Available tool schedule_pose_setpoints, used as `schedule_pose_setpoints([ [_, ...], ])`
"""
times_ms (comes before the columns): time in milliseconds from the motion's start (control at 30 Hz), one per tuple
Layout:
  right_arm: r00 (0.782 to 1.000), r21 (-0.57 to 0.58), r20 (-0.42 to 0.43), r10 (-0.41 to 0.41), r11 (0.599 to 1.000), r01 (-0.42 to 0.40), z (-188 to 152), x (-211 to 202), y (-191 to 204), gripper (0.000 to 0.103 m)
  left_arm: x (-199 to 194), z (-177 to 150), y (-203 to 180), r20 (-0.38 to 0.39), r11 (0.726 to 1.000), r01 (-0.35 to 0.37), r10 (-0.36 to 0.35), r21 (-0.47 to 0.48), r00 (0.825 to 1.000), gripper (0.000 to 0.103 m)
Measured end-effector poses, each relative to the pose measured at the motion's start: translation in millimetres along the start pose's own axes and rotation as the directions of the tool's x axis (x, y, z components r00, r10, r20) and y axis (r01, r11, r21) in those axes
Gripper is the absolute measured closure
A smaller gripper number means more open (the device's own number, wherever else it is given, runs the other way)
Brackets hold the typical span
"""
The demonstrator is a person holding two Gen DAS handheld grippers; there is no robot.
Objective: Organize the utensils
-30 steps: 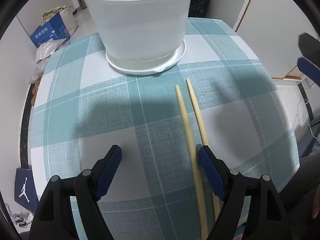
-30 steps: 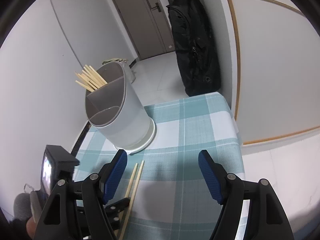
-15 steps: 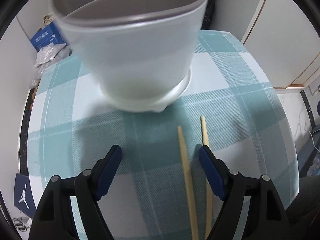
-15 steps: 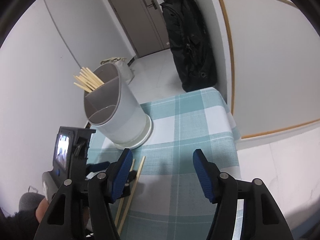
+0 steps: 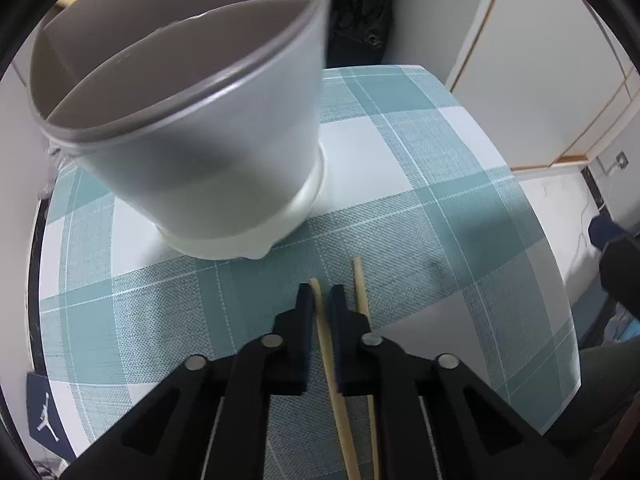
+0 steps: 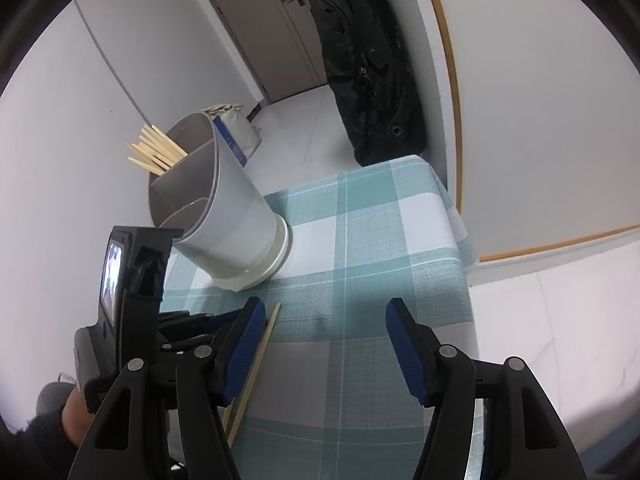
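Observation:
Two pale wooden chopsticks lie side by side on the teal checked tablecloth (image 5: 460,208). My left gripper (image 5: 320,292) is shut on the left chopstick (image 5: 329,348), pinching it close to its far tip. The other chopstick (image 5: 361,292) lies free just right of the fingers. Just beyond stands a grey-white divided utensil holder (image 5: 200,140), whose near compartment looks empty. In the right wrist view the holder (image 6: 236,228) has several chopsticks (image 6: 154,154) in its far compartment. My right gripper (image 6: 326,312) hovers open over the cloth, nothing between its fingers, with one chopstick (image 6: 260,352) by its left finger.
The left gripper's black body and small screen (image 6: 132,280) fill the left of the right wrist view, held by a hand (image 6: 72,412). The table's edge (image 6: 460,236) drops off on the right. A black bag (image 6: 368,80) hangs by the wall behind.
My left gripper moved forward toward the holder and its jaws closed on the left chopstick. The right gripper's jaws narrowed a little and stayed about in place.

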State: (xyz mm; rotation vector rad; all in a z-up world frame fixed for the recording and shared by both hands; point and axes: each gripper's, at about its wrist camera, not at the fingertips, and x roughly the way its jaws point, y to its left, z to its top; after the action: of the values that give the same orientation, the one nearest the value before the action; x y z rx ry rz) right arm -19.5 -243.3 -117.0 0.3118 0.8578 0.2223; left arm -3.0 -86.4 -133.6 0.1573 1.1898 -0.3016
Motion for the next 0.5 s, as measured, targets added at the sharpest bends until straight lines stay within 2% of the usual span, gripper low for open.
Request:
schedule_pose_setpoints([
  [133, 1.000, -0.002, -0.012, -0.007, 1.000, 0.007, 0, 5, 1, 0.041, 0, -3, 17, 0.007, 0.997, 0.066, -0.066, -0.047, 0.998, 0.102],
  [333, 0.999, -0.013, -0.028, -0.025, 1.000, 0.025, -1, 12, 5, 0.041, -8, -16, 34, 0.028, 0.993, 0.069, -0.067, -0.092, 0.997, 0.102],
  [400, 0.999, -0.023, -0.033, -0.031, 0.999, 0.030, -2, 15, 7, 0.042, -19, -21, 43, 0.062, 0.988, 0.087, -0.079, -0.125, 0.995, 0.102],
  [500, 0.998, -0.031, -0.050, -0.036, 0.999, 0.034, -5, 21, 11, 0.049, -38, -26, 59, 0.135, 0.982, 0.095, -0.073, -0.165, 0.988, 0.102],
])
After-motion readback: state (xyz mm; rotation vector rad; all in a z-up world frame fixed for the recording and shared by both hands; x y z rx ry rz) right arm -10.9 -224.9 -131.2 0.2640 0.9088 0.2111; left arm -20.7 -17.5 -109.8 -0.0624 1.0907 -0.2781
